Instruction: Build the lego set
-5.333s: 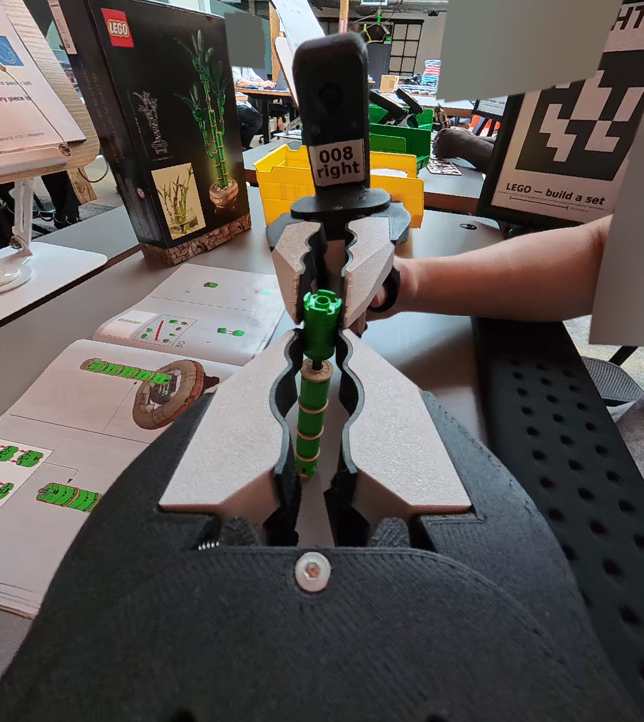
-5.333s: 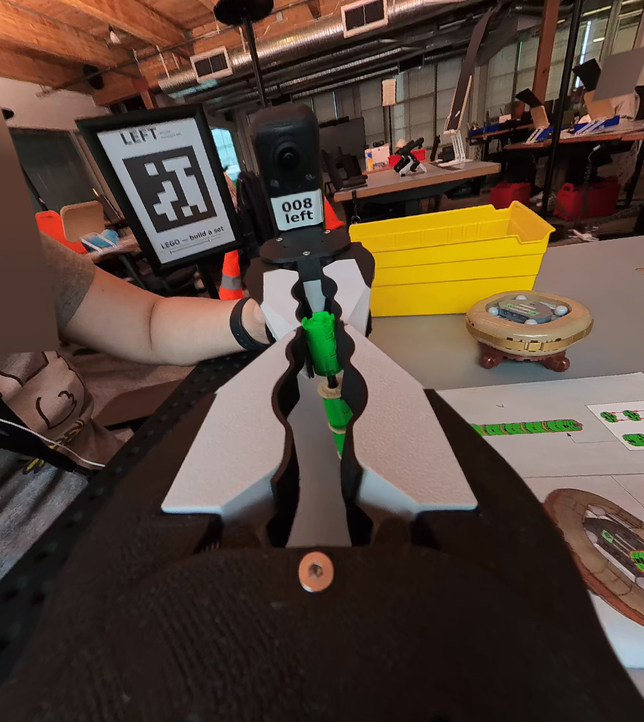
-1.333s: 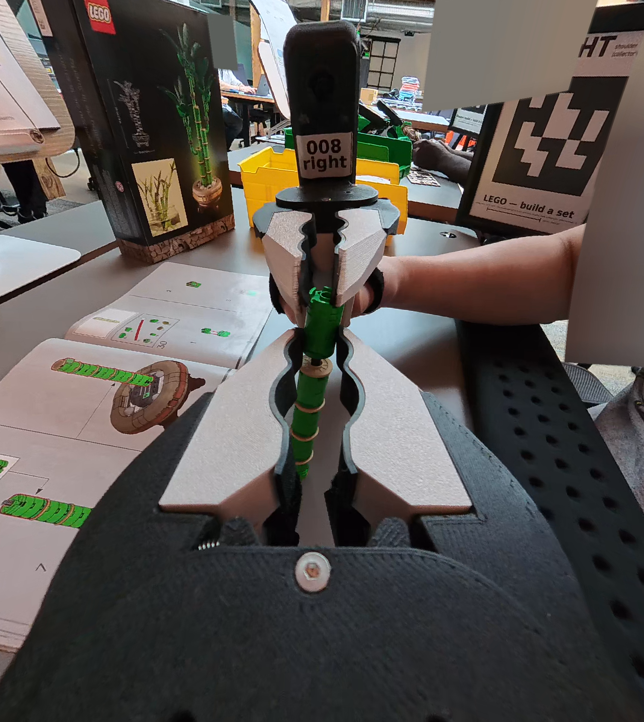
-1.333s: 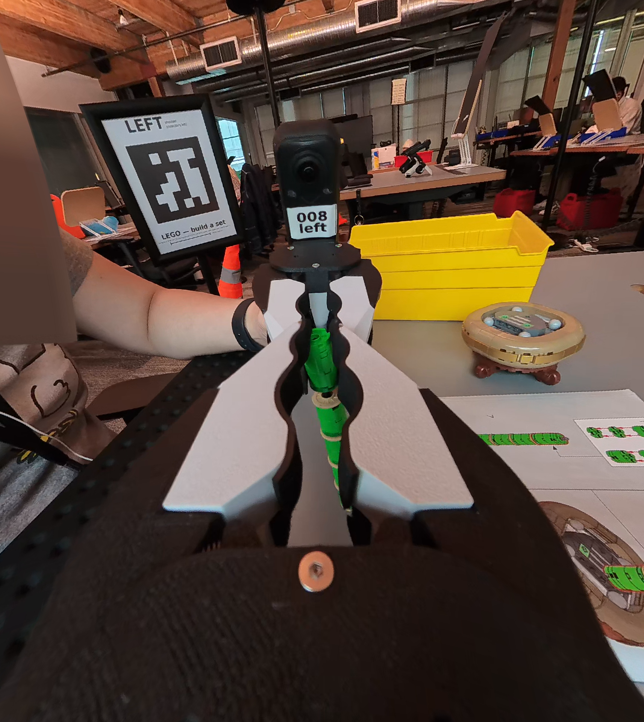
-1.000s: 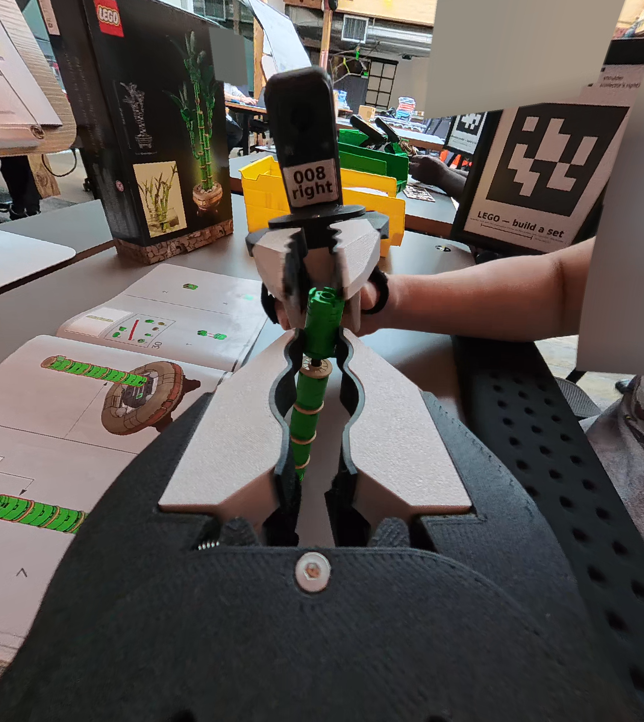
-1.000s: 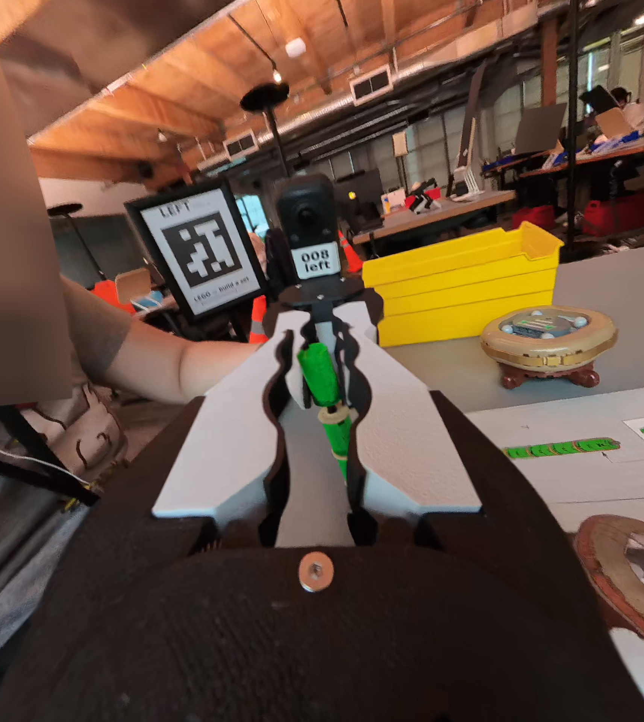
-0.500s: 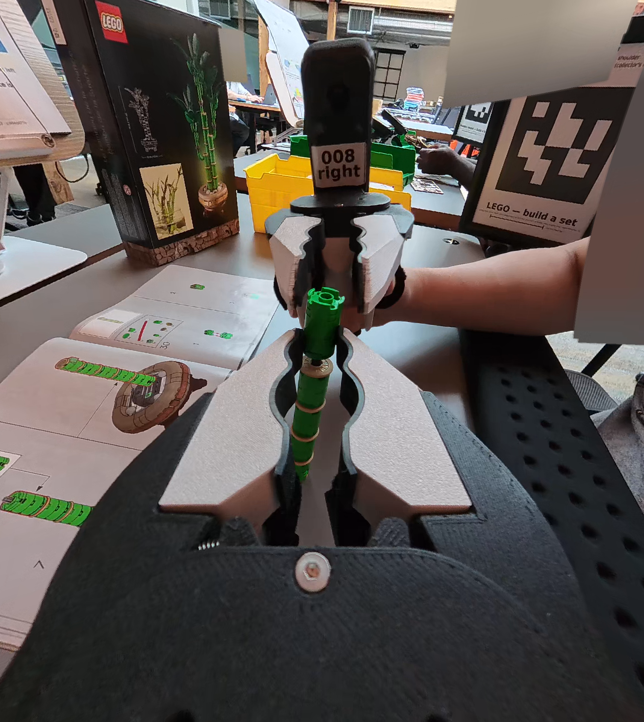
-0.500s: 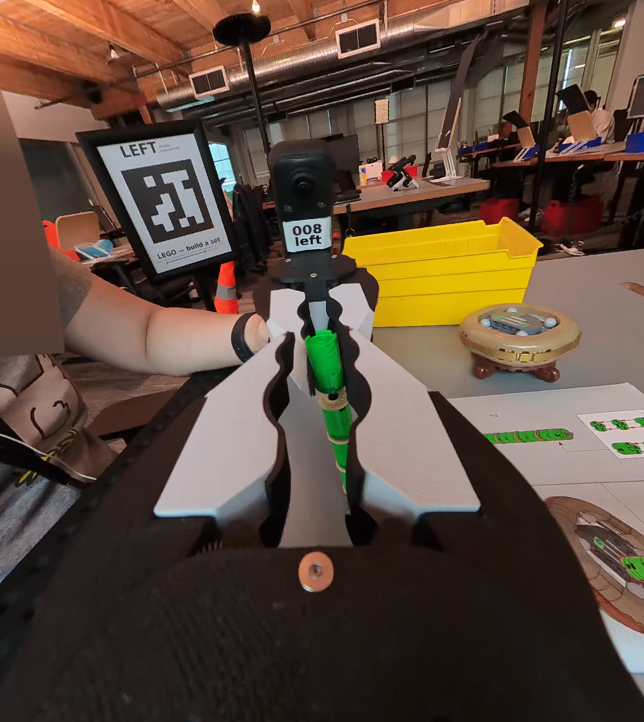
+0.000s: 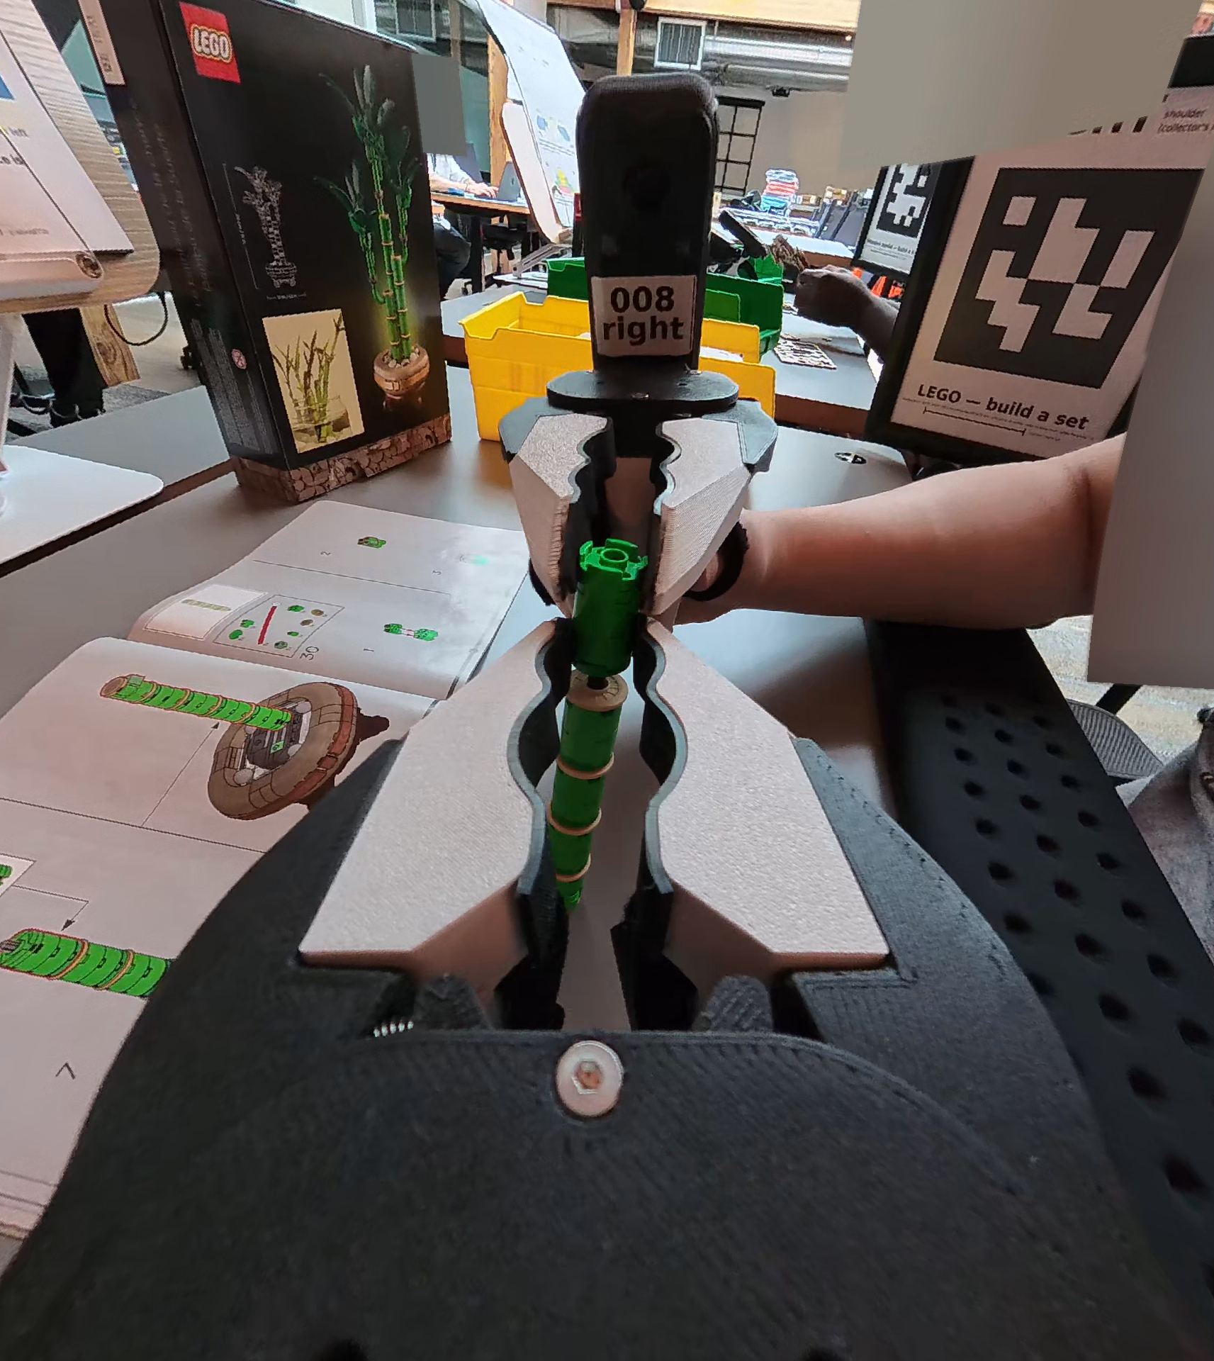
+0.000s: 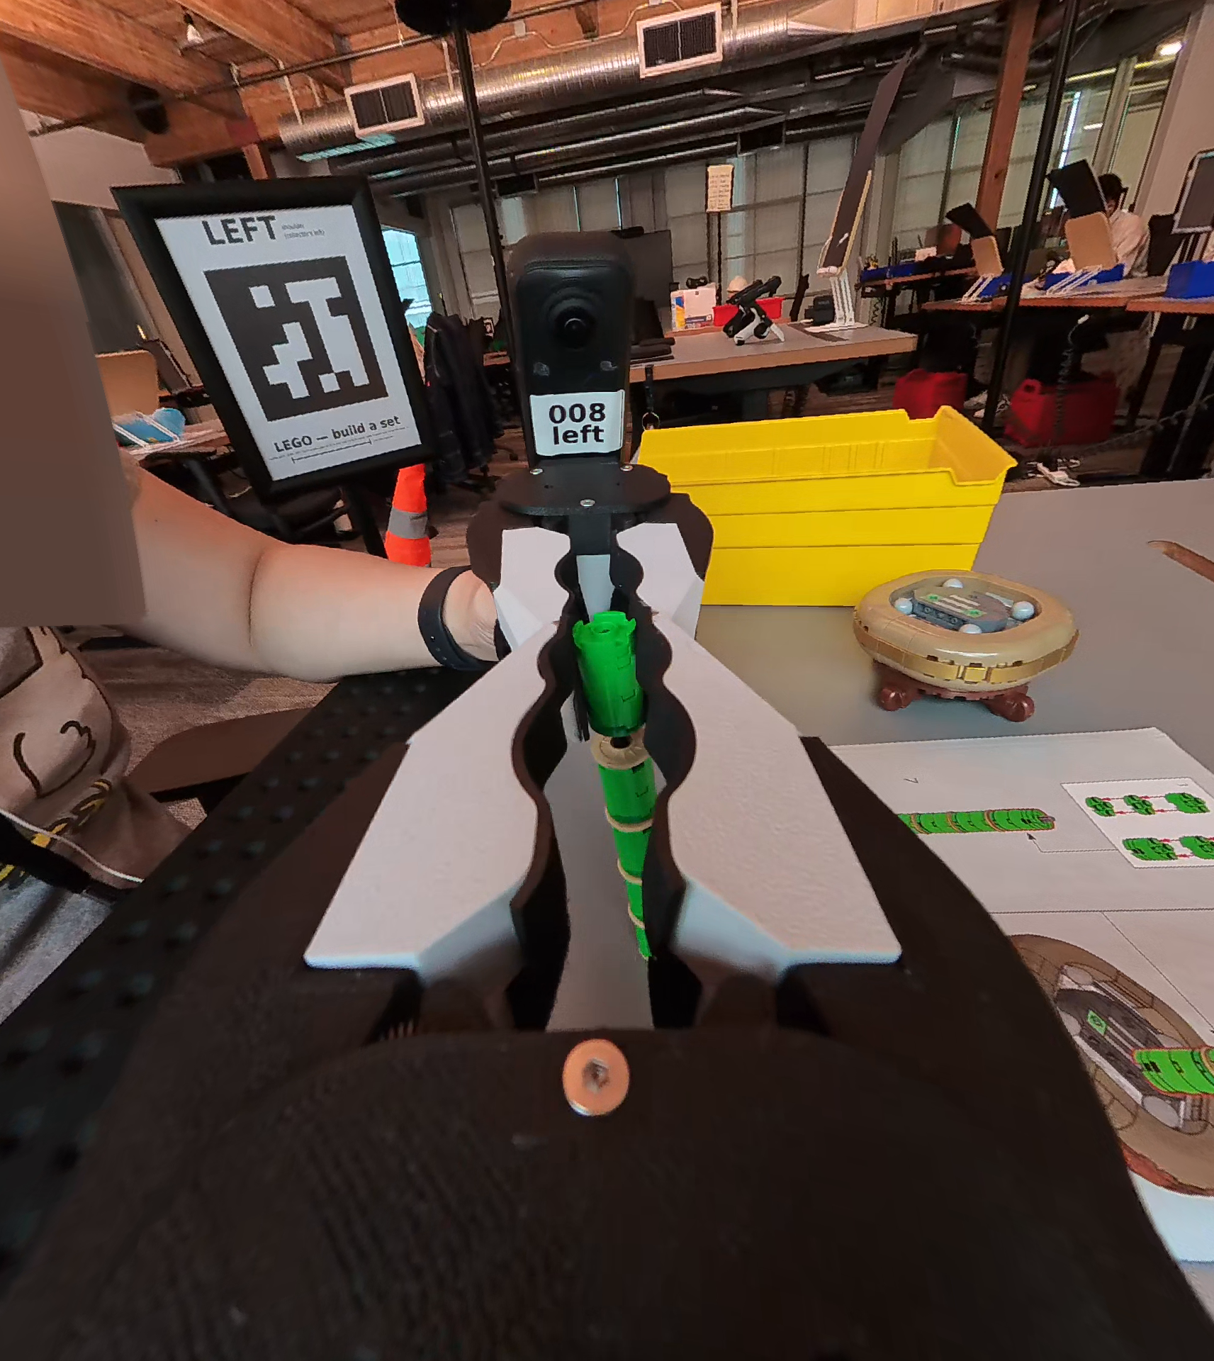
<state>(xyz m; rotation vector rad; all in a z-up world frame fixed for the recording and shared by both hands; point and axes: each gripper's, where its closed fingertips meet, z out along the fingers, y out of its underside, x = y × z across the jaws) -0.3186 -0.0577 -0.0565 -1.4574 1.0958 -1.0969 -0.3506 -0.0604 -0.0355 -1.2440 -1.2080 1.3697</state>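
A green bamboo stalk (image 9: 584, 773) with tan rings hangs upright between my two grippers, which face each other tip to tip. Its plain green top segment (image 9: 607, 611) sits on a thin black axle, a small gap above the top tan ring. My left gripper (image 9: 604, 633) is shut on that top segment. My right gripper (image 10: 609, 648) grips the same segment (image 10: 607, 674) from the opposite side. Through the gap between the right fingers, the ringed stalk (image 10: 629, 810) tapers down toward the table. The tan round pot base (image 10: 964, 633) stands apart on the table.
The open instruction booklet (image 9: 147, 773) lies left of the grippers and also shows in the right wrist view (image 10: 1104, 884). A yellow bin (image 10: 824, 515), the set's box (image 9: 294, 258) and a framed marker sign (image 10: 280, 339) stand behind. A black perforated mat (image 9: 1067, 847) lies along the table edge. The tips of both grippers are at nearly the same place. From either gripper's tips it is about 20 cm to the tan round pot base (image 10: 964, 633).
Both grippers tilted about a second ago and have levelled again. The right gripper has backed off slightly, so the stalk's studded top end now shows. The stalk stays held.
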